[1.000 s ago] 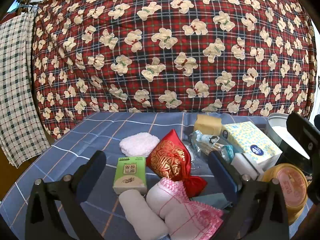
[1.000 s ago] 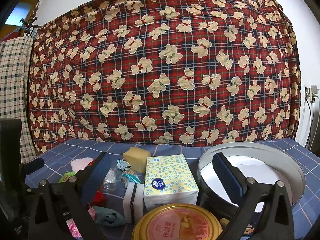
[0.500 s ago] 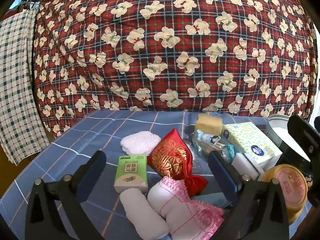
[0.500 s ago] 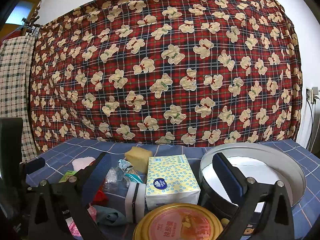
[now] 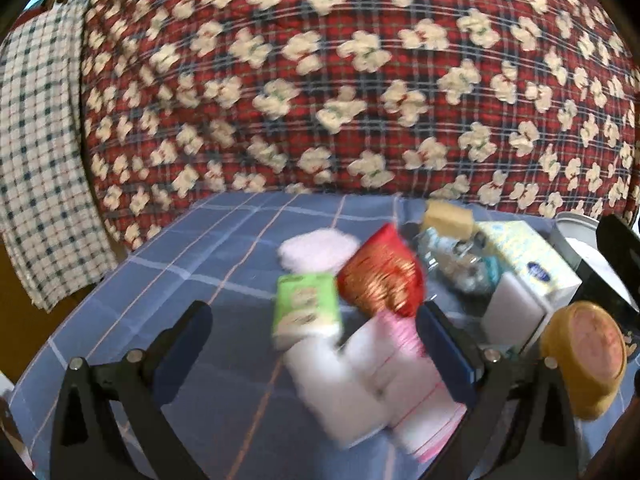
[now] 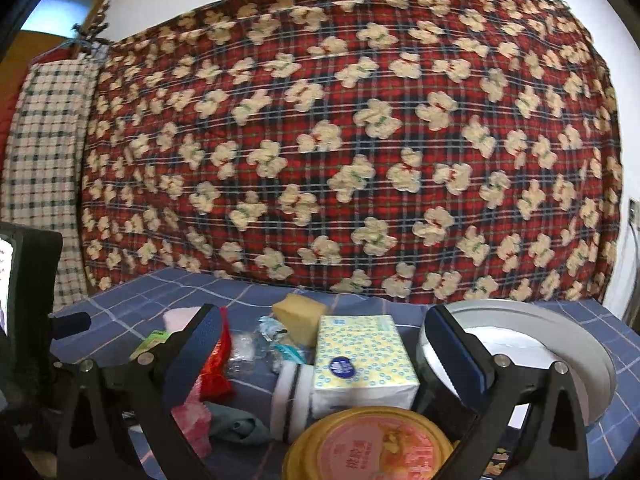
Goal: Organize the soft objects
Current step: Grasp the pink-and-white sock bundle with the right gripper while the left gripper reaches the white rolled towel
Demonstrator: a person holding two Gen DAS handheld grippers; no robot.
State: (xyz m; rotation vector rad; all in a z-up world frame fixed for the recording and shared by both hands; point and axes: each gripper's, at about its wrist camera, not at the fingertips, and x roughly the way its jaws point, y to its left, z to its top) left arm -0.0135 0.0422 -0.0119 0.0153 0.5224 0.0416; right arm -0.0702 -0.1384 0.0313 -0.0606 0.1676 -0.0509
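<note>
Nothing is gripped yet: this looks like the approach step, before the first soft thing is picked.

In the left wrist view the left hand-held gripper [image 5: 312, 332] has its jaws wide apart and empty, low in the frame, bracketing a cluster of soft goods at lower centre. The picture is blurred, so contact cannot be judged, though nothing appears pinched. Between the jaws lie a white towel roll [image 5: 332, 384] and, touching it on the right, a white-and-pink roll [image 5: 404, 392]. Just above them sits a green tissue pack [image 5: 306, 308], with a red-and-gold pouch [image 5: 382, 280] to its right and a pale fluffy cloth [image 5: 316, 250] behind.

The right hand-held gripper [image 6: 322, 334] is likewise spread and empty in the right wrist view, hovering at lower centre over a yellow-patterned tissue box [image 6: 362, 360]. A yellow sponge [image 6: 300, 316] lies behind the box, a round tin [image 6: 520, 360] at right with a white interior, and a gold lid [image 6: 372, 446] at bottom centre. All rest on a blue-checked desk [image 6: 240, 296].

The tin is probably the destination. The next move likely calls for lowering the left jaws around one roll, squarely across its middle, and closing gently: the rolls look plush and compressible, and may unroll or drag a neighbour along.
</note>
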